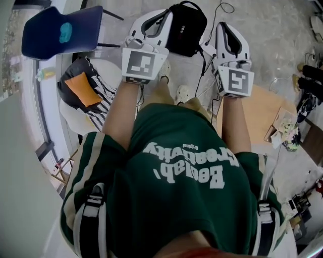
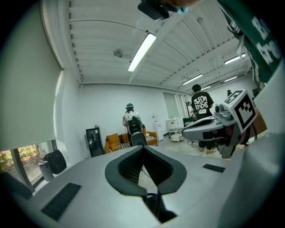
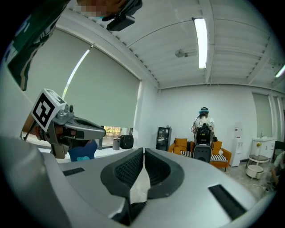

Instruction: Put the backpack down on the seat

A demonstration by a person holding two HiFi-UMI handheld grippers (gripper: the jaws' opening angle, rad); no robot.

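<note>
A small black backpack (image 1: 187,29) stands on the pale floor ahead of the person's feet, its thin carry loop sticking up. In the head view it lies between my two grippers, and the left gripper (image 1: 168,14) overlaps its left edge. My right gripper (image 1: 222,25) is just to its right. Both are shut with pads (image 2: 133,167) (image 3: 129,171) meeting, and I see nothing between them. A dark blue chair (image 1: 55,30) with an empty seat stands at the far left. The backpack is hidden in both gripper views.
At the left, a white round chair (image 1: 113,70) carries a black bag with an orange piece (image 1: 83,88). A thin cable (image 1: 204,55) runs across the floor by the backpack. Flat cardboard (image 1: 262,108) and clutter lie at the right. Other people stand far off by an orange sofa (image 2: 113,141).
</note>
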